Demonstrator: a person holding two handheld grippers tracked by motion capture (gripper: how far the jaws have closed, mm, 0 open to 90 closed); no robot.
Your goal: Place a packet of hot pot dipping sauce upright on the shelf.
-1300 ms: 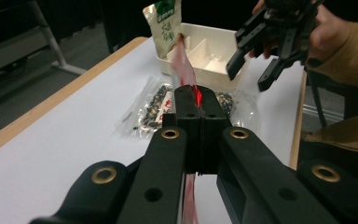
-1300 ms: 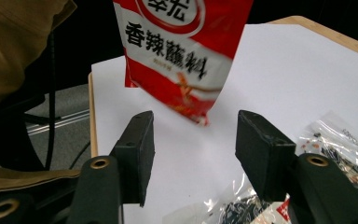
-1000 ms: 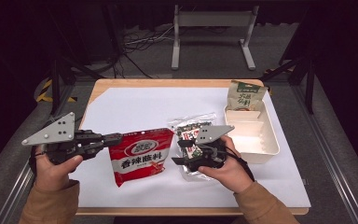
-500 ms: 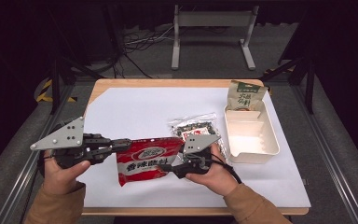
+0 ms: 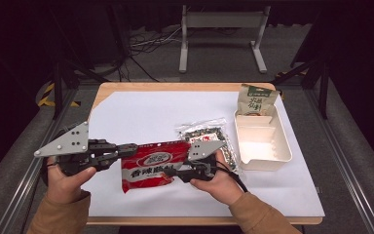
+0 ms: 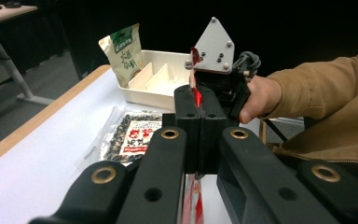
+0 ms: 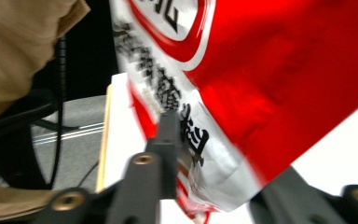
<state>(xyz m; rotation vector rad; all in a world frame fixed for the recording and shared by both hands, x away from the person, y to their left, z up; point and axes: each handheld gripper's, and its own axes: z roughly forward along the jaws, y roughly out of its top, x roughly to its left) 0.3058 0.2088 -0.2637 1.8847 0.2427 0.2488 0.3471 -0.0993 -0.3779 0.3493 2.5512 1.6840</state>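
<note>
A red snack packet (image 5: 153,163) with white lettering hangs between my two grippers, above the white paper near the table's front. My left gripper (image 5: 129,148) is shut on its left edge; in the left gripper view the packet's thin red edge (image 6: 196,95) runs straight out from between the closed jaws. My right gripper (image 5: 174,170) is shut on the packet's lower right part. In the right gripper view the packet (image 7: 284,70) is close and blurred, its white-sealed corner between the jaws. The right gripper's grey plate (image 6: 214,44) stands beyond the packet.
A clear packet of dark bits (image 5: 209,136) lies flat just right of the red packet. A white divided tray (image 5: 263,156) stands at the right. A green pouch (image 5: 255,100) leans at the tray's far end. White paper (image 5: 146,112) covers the wooden table.
My right gripper has left the clear packet, moved left and closed on the red packet. The left gripper has shifted right and nearer with the packet, which is now raised between them.
</note>
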